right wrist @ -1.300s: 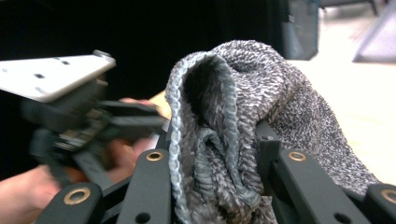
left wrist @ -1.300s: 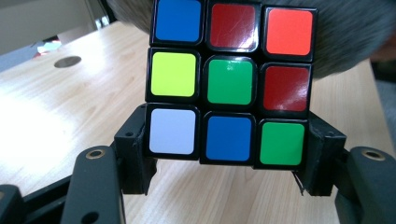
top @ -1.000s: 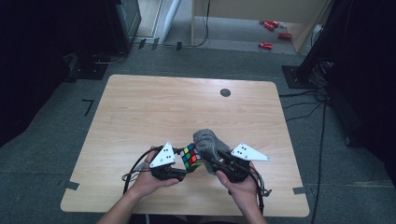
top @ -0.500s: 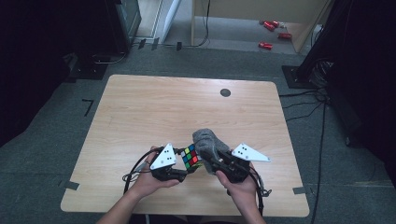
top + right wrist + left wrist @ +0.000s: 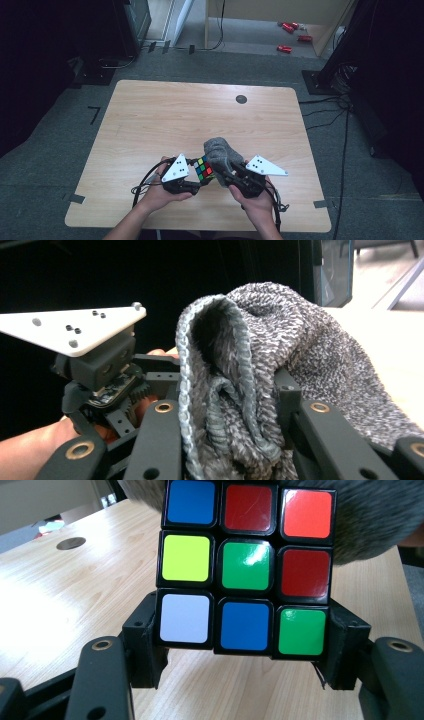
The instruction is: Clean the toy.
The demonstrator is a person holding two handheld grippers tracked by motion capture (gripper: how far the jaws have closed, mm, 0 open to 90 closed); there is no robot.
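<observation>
Near the front edge of the light wooden desk [image 5: 150,120], about midway along it, the person's two hands hold the grippers close together above the surface. The left gripper [image 5: 192,181] clamps a black-framed puzzle cube with coloured square stickers [image 5: 203,168]; in the left gripper view its two black jaws press against the cube's lower left and lower right sides, so the cube [image 5: 245,567] sits squarely between them, one face turned to the camera with a green centre tile, blue, dark red and orange-red tiles in the top row, and white, blue and green in the bottom row. The right gripper [image 5: 231,176] grips a grey knitted woollen cloth [image 5: 220,152]; in the right gripper view the folded cloth [image 5: 260,370] is bunched between the narrow-set jaws, its ribbed hem curling upward. Seen from above, the cloth lies right against the cube's right side, bulging up and over it. A small dark round disc [image 5: 241,99] sits on the desk well apart from them, near its far edge.
</observation>
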